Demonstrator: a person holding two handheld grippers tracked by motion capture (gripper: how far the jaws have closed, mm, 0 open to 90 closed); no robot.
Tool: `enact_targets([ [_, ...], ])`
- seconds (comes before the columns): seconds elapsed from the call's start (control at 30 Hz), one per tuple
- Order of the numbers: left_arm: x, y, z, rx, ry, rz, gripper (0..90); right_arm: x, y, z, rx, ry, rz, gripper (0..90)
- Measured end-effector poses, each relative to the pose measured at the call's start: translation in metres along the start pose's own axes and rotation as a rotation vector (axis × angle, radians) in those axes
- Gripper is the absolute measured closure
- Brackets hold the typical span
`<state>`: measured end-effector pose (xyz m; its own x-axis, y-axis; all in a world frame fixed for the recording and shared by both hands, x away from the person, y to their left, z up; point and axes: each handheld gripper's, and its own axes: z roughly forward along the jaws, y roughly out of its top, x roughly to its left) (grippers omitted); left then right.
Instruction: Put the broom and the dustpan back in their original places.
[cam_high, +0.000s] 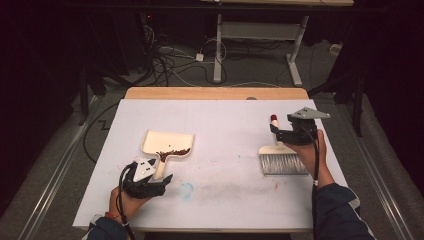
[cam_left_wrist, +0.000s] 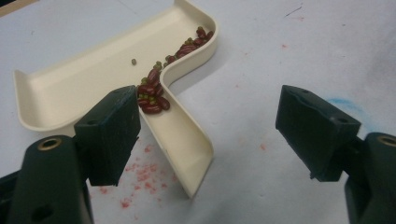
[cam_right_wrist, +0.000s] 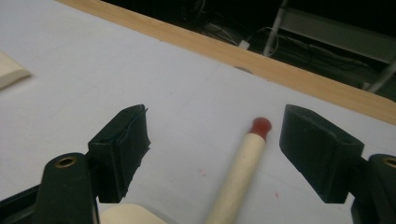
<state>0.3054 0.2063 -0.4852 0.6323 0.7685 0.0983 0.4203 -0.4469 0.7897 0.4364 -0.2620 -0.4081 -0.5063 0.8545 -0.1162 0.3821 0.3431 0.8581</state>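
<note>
1. Lying on the white surface (cam_high: 225, 130), the dustpan (cam_high: 167, 142) with beans (cam_left_wrist: 154, 91) points its handle at my left gripper (cam_high: 157, 182), jaws open around it.
2. My right gripper (cam_high: 287, 131) gapes astride the brush handle (cam_right_wrist: 238, 172), which runs far-near.

High overhead view; close claw views over dustpan (cam_left_wrist: 93, 79) and brush handle (cam_right_wrist: 240, 168).

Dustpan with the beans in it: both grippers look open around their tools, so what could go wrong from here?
1. The beans sit heaped where the dustpan narrows into its handle; a tilted or bumped lift by the left gripper could spill them.
2. The brush lies loose on the table, its handle between the right gripper's open jaws but nearer one pad, so closing may push it aside.
</note>
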Motion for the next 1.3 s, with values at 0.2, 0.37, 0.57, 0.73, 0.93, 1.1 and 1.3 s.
enact_targets([
  [0.2, -0.001, 0.001, 0.001, 0.002, 0.006, 0.005, 19.5, 0.006, 0.003, -0.007, -0.049, -0.001, -0.028, 17.2],
  [0.37, -0.003, 0.002, 0.0, 0.0, 0.0, 0.015, 17.8, 0.008, 0.005, -0.011, -0.074, -0.006, -0.038, 16.6],
  [0.57, -0.003, 0.002, 0.001, 0.007, -0.001, 0.02, 16.5, 0.013, 0.007, -0.015, -0.099, 0.001, -0.036, 16.5],
  [0.73, -0.004, 0.002, 0.001, 0.009, -0.003, 0.026, 16.5, 0.017, 0.009, -0.02, -0.12, 0.021, -0.054, 16.5],
  [0.93, -0.004, 0.002, 0.001, 0.001, -0.025, 0.025, 16.4, 0.02, 0.01, -0.025, -0.134, 0.006, -0.059, 16.6],
  [1.1, -0.005, 0.002, 0.001, 0.005, -0.027, 0.032, 16.4, 0.025, 0.012, -0.03, -0.141, 0.012, -0.086, 16.5],
  [1.3, -0.005, 0.002, 0.001, 0.004, -0.028, 0.038, 16.4, 0.031, 0.014, -0.037, -0.163, 0.017, -0.109, 16.7],
])
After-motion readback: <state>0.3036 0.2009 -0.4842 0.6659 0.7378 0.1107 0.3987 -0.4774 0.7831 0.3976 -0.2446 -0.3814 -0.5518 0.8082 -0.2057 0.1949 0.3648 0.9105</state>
